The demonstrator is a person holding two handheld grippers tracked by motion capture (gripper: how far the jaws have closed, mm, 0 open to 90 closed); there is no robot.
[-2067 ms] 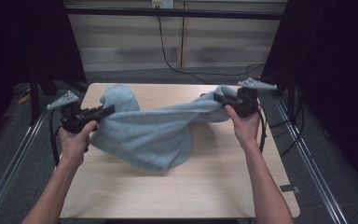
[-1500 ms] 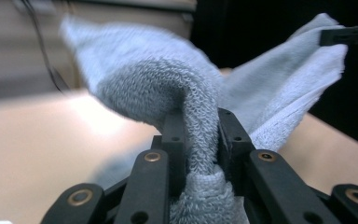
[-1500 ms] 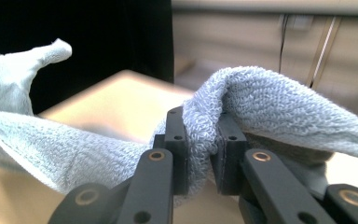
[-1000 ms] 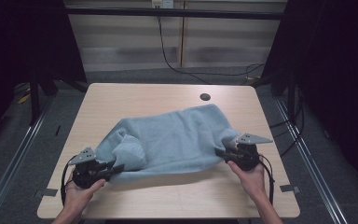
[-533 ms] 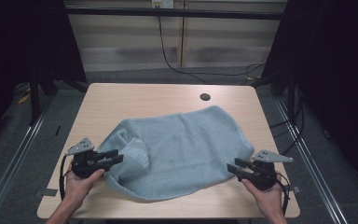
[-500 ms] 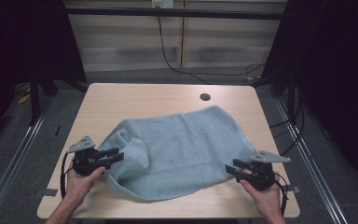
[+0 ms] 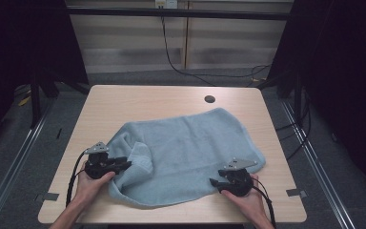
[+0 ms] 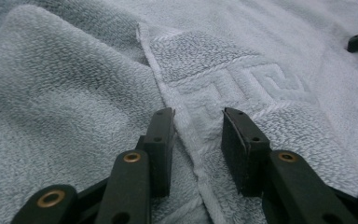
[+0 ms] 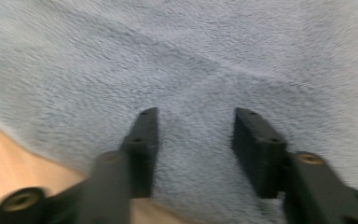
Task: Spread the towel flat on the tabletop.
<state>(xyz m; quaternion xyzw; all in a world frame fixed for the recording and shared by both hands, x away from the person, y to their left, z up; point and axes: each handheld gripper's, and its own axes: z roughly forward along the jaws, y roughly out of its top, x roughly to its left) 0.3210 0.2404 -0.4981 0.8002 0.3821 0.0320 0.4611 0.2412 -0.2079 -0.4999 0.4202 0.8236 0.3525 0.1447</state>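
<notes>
High view: towel (image 7: 183,155) lies rumpled mid-tabletop (image 7: 138,102). Your left claw (image 7: 124,165) at 8 o'clock, right claw (image 7: 214,182) at 5, both released, likely for regripping its edges.

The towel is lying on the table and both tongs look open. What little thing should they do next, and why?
Probably close the left tongs on the raised hem of the towel running between their open jaws. The right tongs are open too, over flat cloth, so neither holds the towel, and its left side lies bunched.
</notes>
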